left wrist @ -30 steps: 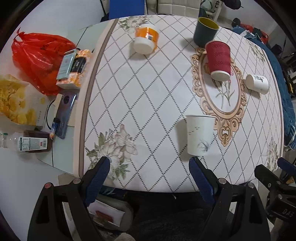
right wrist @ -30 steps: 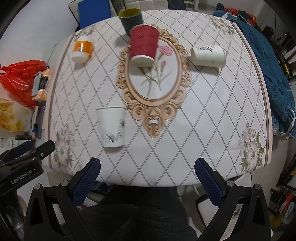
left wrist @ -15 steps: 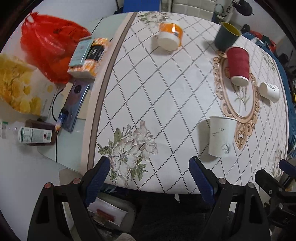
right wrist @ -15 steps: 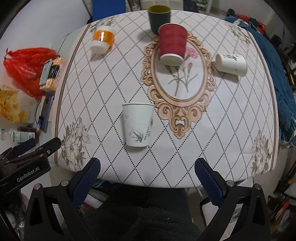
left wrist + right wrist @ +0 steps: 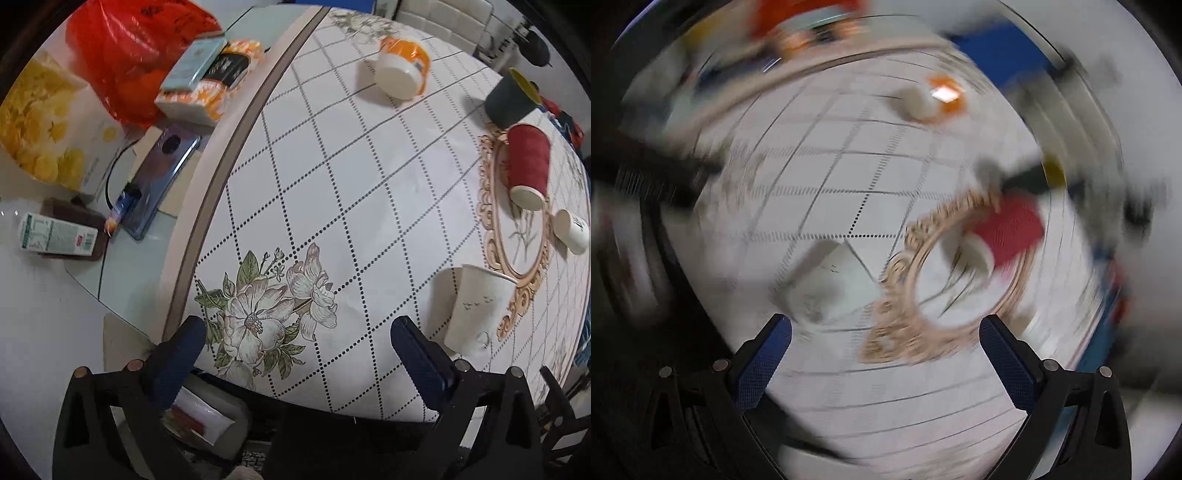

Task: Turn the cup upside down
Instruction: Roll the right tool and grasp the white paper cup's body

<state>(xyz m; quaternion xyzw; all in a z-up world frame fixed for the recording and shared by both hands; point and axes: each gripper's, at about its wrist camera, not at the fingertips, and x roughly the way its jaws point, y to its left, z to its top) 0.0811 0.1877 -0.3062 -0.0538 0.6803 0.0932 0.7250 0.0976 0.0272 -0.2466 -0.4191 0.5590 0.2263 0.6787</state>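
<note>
A white paper cup with a faint bird print stands upright, rim up, near the table's front edge. It shows blurred in the right wrist view. My left gripper is open and empty, to the left of the cup over a flower print. My right gripper is open and empty, rolled to one side, with the cup just ahead of its left finger. Both grippers are apart from the cup.
On the table stand a red cup, an orange-and-white cup, a dark green cup and a small white cup on its side. To the left lie a phone, a red bag and boxes.
My left gripper has moved left and closer to the table. My right gripper has moved toward the white cup and is rolling fast, which blurs its view.
</note>
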